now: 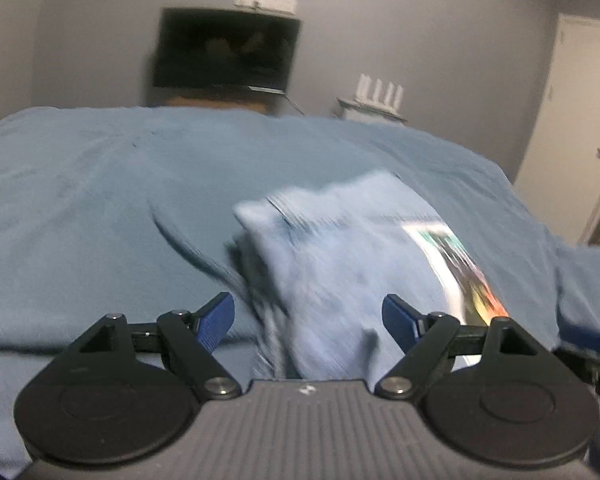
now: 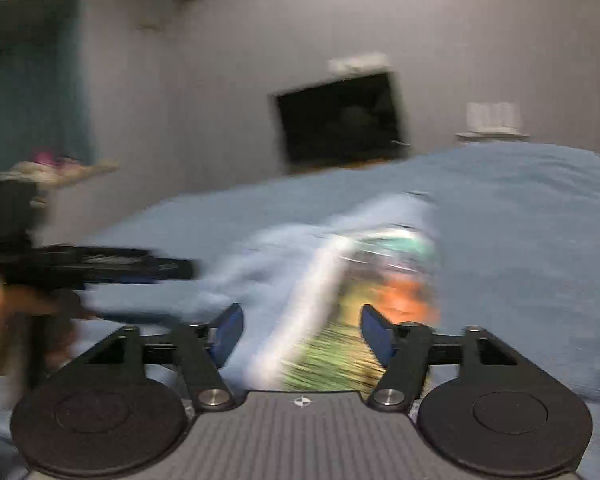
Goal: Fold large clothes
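**Lying folded on the bed, the shirt sits free of both tongs**

Resting on the blue bed cover [image 1: 100,200], the light blue shirt [image 1: 340,248] lies folded into a compact bundle, its colourful printed panel [image 1: 460,264] turned up along the right side. Both views are smeared by motion blur, so the fabric's finer folds cannot be made out.

The left tongs [image 1: 308,316] stand wide open just above the near edge of the shirt. Their blue pads [image 1: 216,320] are set well apart, and nothing is pinched between them; the cloth only shows through the gap.

The right tongs [image 2: 300,332] are open too, with the printed part of the shirt [image 2: 372,292] seen between the pads [image 2: 230,328] but not pressed by them. In the right wrist view the left tongs [image 2: 100,266] reach in from the left edge, held by a hand [image 2: 8,312].

Behind the bed, a dark screen [image 1: 224,48] hangs on the grey wall, and a small white shelf [image 1: 374,106] stands to its right, near a white door [image 1: 572,112].
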Demonstrator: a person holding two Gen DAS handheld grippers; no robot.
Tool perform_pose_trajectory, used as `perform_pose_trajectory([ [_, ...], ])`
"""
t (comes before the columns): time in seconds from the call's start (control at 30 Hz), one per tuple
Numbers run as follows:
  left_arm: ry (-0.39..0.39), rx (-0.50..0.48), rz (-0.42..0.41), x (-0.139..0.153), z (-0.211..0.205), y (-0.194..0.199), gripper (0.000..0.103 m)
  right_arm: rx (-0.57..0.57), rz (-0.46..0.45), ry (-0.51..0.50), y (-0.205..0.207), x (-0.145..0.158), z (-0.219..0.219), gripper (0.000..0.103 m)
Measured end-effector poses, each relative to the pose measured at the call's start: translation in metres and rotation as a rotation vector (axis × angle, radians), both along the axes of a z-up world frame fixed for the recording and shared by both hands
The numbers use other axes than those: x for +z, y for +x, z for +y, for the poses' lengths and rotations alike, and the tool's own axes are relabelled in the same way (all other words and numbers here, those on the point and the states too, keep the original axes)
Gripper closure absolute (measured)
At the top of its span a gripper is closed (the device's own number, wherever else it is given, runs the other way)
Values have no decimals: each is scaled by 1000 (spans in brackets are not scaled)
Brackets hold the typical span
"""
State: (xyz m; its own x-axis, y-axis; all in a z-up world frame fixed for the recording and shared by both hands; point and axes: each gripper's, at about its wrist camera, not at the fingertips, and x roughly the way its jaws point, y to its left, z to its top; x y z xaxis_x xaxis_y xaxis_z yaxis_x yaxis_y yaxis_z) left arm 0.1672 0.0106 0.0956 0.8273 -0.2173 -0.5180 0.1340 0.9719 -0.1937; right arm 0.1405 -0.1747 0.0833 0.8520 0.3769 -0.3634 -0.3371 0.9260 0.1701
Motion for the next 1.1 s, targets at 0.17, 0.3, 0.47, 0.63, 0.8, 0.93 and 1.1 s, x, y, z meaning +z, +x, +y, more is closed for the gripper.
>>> perform_pose_trajectory([
  [0.17, 46, -1, 53, -24, -24, -7, 22, -42, 144, -169, -18, -30, -16, 30],
  [0.3, 84, 34, 67, -41, -26, -9, 18, -68, 164, -144, -5, -46, -13, 32],
  [0.47, 34, 46, 95, -54, -11, 6, 13, -117, 191, -98, 26, -65, -5, 36],
  [0.63, 80, 31, 75, -59, -15, 12, 10, -117, 184, -123, 27, -67, -4, 43],
  [0.8, 21, 30, 104, -65, -6, 16, 7, -153, 183, -157, 27, -62, -8, 49],
  [0.93, 7, 43, 124, -68, -4, 19, 3, -179, 207, -152, 34, -66, -12, 39],
  [1.1, -3, 65, 127, -57, -3, 15, 3, -172, 220, -121, 39, -69, -17, 37],
])
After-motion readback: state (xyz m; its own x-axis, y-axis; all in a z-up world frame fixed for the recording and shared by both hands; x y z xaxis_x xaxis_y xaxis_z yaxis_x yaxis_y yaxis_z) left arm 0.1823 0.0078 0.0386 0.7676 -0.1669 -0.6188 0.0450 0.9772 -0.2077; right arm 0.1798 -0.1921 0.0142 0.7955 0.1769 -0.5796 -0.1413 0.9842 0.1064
